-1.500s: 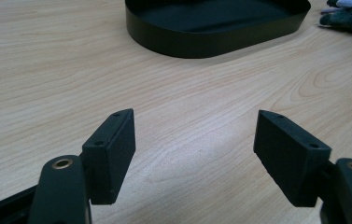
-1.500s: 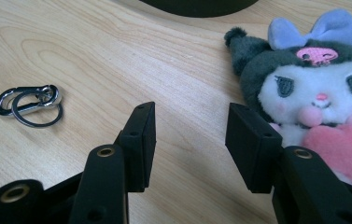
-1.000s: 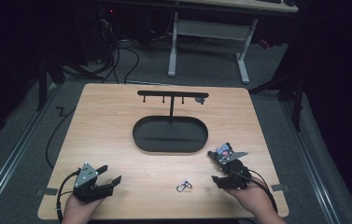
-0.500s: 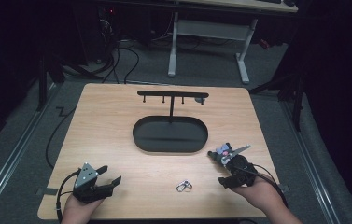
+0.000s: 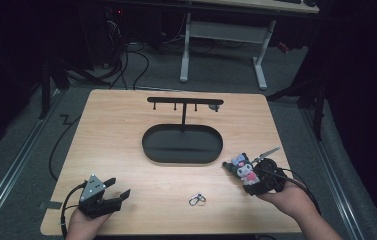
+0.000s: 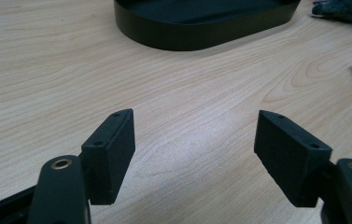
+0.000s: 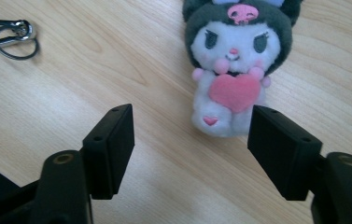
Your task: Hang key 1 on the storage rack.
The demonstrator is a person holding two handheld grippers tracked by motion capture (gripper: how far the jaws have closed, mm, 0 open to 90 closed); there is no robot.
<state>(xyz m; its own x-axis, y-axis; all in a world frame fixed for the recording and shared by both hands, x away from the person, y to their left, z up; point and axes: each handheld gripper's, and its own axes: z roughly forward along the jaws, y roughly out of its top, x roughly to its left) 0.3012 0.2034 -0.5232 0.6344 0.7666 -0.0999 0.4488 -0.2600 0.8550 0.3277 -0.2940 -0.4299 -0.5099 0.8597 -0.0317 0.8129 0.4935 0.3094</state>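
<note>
The right gripper (image 5: 248,176) was at the near right of the table (image 5: 126,130), and its jaws had just been opening; in the right gripper view they stood wide apart with bare wood between them and nothing pinched. The plush toy (image 7: 233,65) lay on its back just beyond those jaws, face up, pink heart on its chest, its feet nearest the right-hand jaw. Whether that jaw touched the toy, I could not tell. From the high view, the plush toy (image 5: 242,169) sat just beside the right gripper, close to the near right end of the black oval tray (image 5: 151,150).

Over on the left, the left gripper (image 5: 107,196) rested low at the near left corner, held in the left hand (image 5: 82,226). Its jaws were spread apart too, nothing but wood grain between them in the left gripper view, with the oval tray (image 6: 173,39) ahead of them.

The small metal clip (image 5: 196,199) with its ring lay on the table between the two grippers, near the front edge, well apart from both. A black rack (image 5: 183,101) with little pegs rose from the tray's far side.
</note>
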